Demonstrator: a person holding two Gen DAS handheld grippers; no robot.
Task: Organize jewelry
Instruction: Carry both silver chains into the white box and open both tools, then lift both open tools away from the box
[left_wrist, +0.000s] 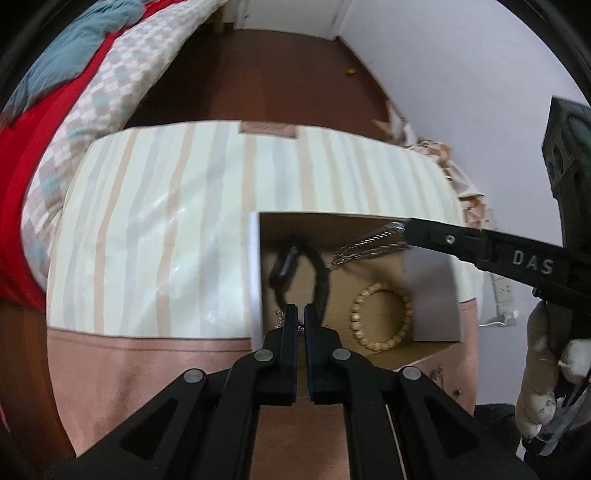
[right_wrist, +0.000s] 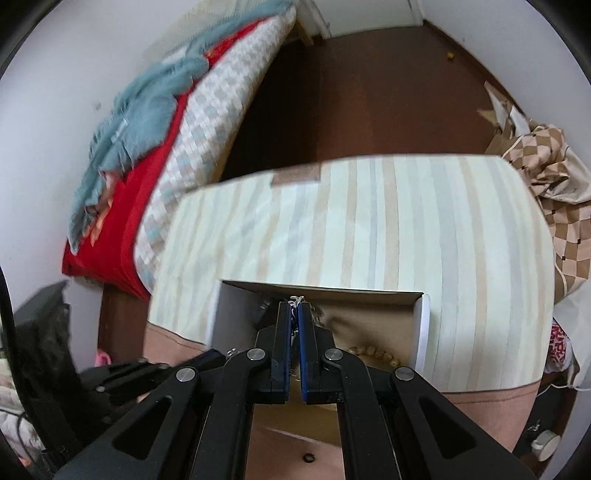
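Right gripper (right_wrist: 294, 303): fingers clenched on a silver chain (left_wrist: 364, 246) — dangling over the open box (left_wrist: 436, 306).
Left gripper (left_wrist: 301, 309): fingers nearly closed; cannot tell any grasp.
Bead bracelet (left_wrist: 382, 316): inside box.

Soft even indoor light, glare patch on striped tabletop (left_wrist: 173, 221); motion blur throughout; heavy fisheye bending, black vignette corners.

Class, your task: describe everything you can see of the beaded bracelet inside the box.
The beaded bracelet is a closed ring of small round beads, pale tan, wood-like in look. It lies flat on the brown cardboard floor of the open box, toward its right side. Neither gripper touches it. The black strap to its left and the silver chain above lie apart from it. In the right wrist view only part of it shows, behind the gripper.
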